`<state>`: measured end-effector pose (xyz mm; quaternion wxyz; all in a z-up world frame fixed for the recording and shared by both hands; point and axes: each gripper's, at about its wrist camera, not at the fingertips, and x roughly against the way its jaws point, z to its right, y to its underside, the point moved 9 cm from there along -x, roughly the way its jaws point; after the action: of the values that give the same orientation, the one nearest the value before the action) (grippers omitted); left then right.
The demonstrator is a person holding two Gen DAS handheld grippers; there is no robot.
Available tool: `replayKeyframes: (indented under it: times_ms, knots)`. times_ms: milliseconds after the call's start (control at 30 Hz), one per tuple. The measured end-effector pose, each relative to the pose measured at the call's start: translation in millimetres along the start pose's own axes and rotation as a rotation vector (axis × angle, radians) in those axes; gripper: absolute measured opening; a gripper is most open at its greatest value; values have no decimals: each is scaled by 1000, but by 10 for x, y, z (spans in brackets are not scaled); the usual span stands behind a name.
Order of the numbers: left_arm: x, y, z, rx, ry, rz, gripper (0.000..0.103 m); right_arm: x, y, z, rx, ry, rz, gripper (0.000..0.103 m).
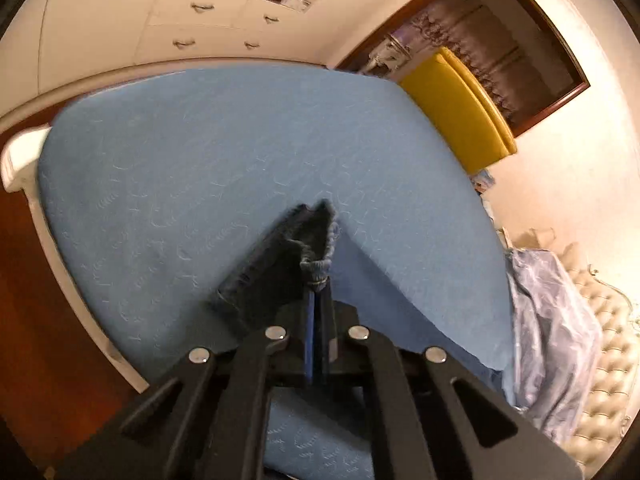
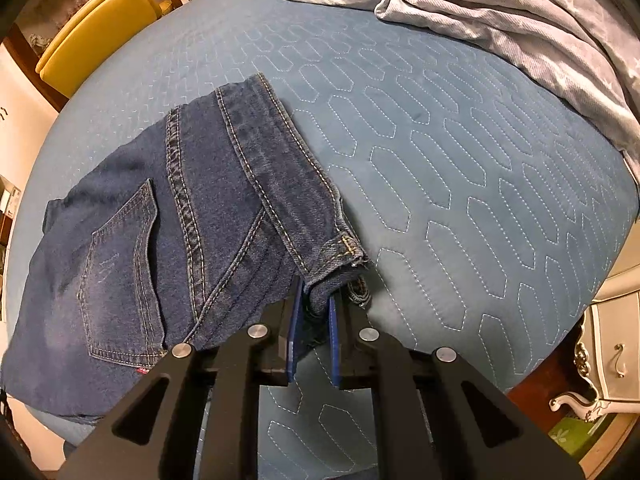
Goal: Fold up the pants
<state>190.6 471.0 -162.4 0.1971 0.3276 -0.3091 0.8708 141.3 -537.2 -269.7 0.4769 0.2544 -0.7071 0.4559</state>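
Dark blue jeans [image 2: 160,220] lie on the blue quilted bedspread [image 2: 440,160], back pocket up, waistband toward the right. My right gripper [image 2: 314,304] is shut on the waistband corner near a belt loop, just above the bed. In the left wrist view, my left gripper [image 1: 318,284] is shut on a bunched edge of the jeans [image 1: 280,256] and holds it lifted above the bedspread [image 1: 200,160]. The rest of the jeans is hidden behind the left gripper.
A crumpled pale blue duvet [image 2: 500,12] lies at the head of the bed, also in the left wrist view [image 1: 548,320]. A yellow chair [image 1: 456,112] stands beside the bed. White drawers [image 1: 208,24] line the far wall. A nightstand [image 2: 612,352] is at right.
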Motion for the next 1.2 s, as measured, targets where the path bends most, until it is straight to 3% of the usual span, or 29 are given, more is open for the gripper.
replayKeyframes:
  times_ms: [100, 200, 267, 333, 467, 567, 600, 633, 667, 733, 833, 900, 967, 1033, 1100, 1200]
  knots:
    - [-250, 155, -395, 83, -71, -112, 3, 14, 9, -22, 10, 13, -1, 6]
    - [-269, 123, -439, 75, -82, -97, 18, 28, 30, -29, 25, 13, -2, 6]
    - [-208, -8, -478, 68, -141, -35, 40, 22, 19, -25, 20, 4, -9, 6]
    - [-191, -158, -422, 49, -132, -2, 42, 16, 6, -23, 23, 10, -12, 6]
    - [-360, -470, 37, -154, -147, 14, 55, 25, -13, -31, 32, 29, -12, 7]
    - [-607, -567, 337, -345, -205, -25, 55, 37, -8, -32, 41, 37, -4, 7]
    - [-730, -581, 395, -410, -243, -47, 54, 38, -1, -35, 44, 41, -2, 7]
    - [-857, -575, 405, -446, -273, -81, 45, 37, -1, -39, 50, 49, 0, 7]
    - [-973, -568, 384, -466, -303, -120, 2, 44, 5, -38, 52, 54, 2, 7]
    - [-1186, -573, 337, -508, -356, -170, 3, 71, 8, -51, 60, 72, 14, 7]
    - [-1225, -711, 235, -464, -374, -150, 1, 148, -37, -125, 120, 97, 74, 7]
    - [-1162, -799, 10, -444, -491, -116, 0, 135, -5, -143, 153, 114, 83, 7]
    - [-1077, -825, -82, -393, -462, -95, 0, 110, 39, -108, 140, 98, 86, 7]
    - [-858, -870, 66, -344, -355, -20, 5, 146, 55, -98, 135, 84, 98, 7]
    - [-588, -774, 293, -308, -231, 36, 40, 217, 73, -101, 138, 77, 110, 7]
    - [-196, -225, 791, -289, 10, 20, 43, 358, 90, -107, 111, 57, 131, 7]
